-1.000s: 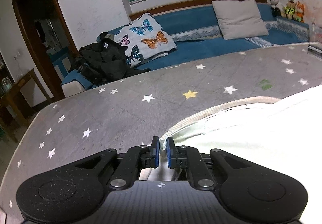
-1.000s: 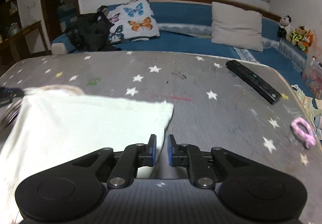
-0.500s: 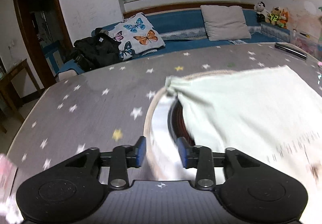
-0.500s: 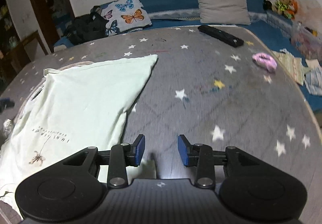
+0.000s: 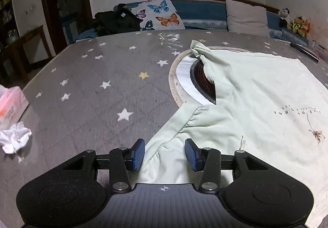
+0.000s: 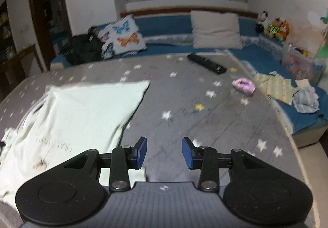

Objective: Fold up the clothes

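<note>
Currently my left gripper [image 5: 164, 153] sits low over the near edge of the tabletop [image 5: 92, 88], jaws spread wide, with a gathered sleeve of the pale green shirt [image 5: 256, 92] lying between the blue pads [image 5: 137, 154] but not pinched; whether the cloth touches either pad I cannot tell. My right gripper [image 6: 164, 153] is level and a little higher, jaws also wide and holding nothing, over bare star-print surface just beside the shirt's near right edge. Shirt spreads flat across the middle of the tabletop; in the left wrist view its printed text reads upside down, and the hem corner points toward the far edge, so the long axis seems to run near to far. One bunched corner stands up at the far left of the shirt, over a round inset plate [image 5: 184, 76] with a dark centre that the cloth half covers. Right wrist view is motion-blurred: print on the shirt is unreadable there. Remote control [image 6: 207, 63] lies near the far right edge, a pink object [image 6: 244, 86] nearer the right edge, kind unclear. Crumpled tissue [image 5: 15, 137] and a pink pack [image 5: 11, 103], cut off by the frame, sit at the left edge.
</note>
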Demonstrator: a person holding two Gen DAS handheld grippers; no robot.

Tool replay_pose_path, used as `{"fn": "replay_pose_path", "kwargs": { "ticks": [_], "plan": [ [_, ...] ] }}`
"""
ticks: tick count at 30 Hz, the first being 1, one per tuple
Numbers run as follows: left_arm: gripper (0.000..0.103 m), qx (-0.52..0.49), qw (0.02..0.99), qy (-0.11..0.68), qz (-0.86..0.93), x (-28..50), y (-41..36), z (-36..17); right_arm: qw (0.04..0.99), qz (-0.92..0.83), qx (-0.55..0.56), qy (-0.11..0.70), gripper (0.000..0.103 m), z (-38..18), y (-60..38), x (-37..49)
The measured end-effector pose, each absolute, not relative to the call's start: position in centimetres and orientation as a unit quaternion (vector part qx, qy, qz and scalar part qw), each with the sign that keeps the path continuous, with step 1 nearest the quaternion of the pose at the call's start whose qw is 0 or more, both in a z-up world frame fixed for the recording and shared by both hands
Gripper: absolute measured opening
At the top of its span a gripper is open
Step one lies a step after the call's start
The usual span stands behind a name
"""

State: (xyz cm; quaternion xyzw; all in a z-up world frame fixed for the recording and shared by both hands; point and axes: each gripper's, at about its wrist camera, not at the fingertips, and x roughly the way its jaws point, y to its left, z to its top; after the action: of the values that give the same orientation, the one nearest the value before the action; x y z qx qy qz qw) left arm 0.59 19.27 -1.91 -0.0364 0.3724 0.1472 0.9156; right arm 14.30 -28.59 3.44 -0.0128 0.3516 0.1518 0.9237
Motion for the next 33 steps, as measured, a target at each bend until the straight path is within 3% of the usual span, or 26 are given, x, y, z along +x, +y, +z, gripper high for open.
{"fn": "replay_pose_path", "kwargs": {
  "ticks": [1,3,6,13,19,21,22,23,27,31,33],
  "plan": [
    [0.038,-0.041,0.916,0.371,0.145,0.6,19.3,-1.9,0.922,0.155,-0.017,0.355,0.038,3.1,-28.3,14.1],
    [0.016,-0.047,0.918,0.368,0.142,0.7,19.3,-1.9,0.917,0.164,-0.019,0.364,0.038,2.3,-27.7,13.7],
    [0.011,-0.051,0.92,0.362,0.139,0.6,19.0,-1.7,0.909,0.179,-0.012,0.375,0.038,1.1,-26.6,13.4],
    [0.01,-0.078,0.932,0.316,0.161,-3.2,18.8,1.0,0.912,0.163,-0.02,0.377,0.038,-1.5,-25.3,13.9],
    [0.01,-0.087,0.918,0.347,0.171,-4.2,18.8,-0.2,0.91,0.158,-0.005,0.382,0.037,-2.9,-25.3,13.7],
    [0.01,-0.09,0.914,0.355,0.174,-4.0,18.8,-0.7,0.912,0.158,-0.009,0.378,0.029,-2.9,-25.1,13.4],
    [0.01,-0.088,0.914,0.355,0.176,-4.0,18.7,-0.8,0.913,0.155,-0.012,0.376,0.013,-2.9,-25.0,13.3],
    [0.01,-0.087,0.914,0.355,0.177,-3.9,18.7,-0.8,0.914,0.152,-0.014,0.375,0.009,-2.9,-24.9,13.1],
    [0.013,-0.083,0.912,0.359,0.181,-4.1,18.5,-1.2,0.918,0.141,-0.025,0.369,0.009,-2.8,-24.7,12.6],
    [0.017,-0.077,0.912,0.36,0.184,-4.4,18.6,-1.0,0.922,0.129,-0.03,0.364,0.027,-2.3,-24.8,12.2],
    [0.026,-0.069,0.912,0.358,0.188,-4.5,18.4,-0.7,0.924,0.131,-0.033,0.358,0.03,-1.9,-25.0,11.9]
  ]
}}
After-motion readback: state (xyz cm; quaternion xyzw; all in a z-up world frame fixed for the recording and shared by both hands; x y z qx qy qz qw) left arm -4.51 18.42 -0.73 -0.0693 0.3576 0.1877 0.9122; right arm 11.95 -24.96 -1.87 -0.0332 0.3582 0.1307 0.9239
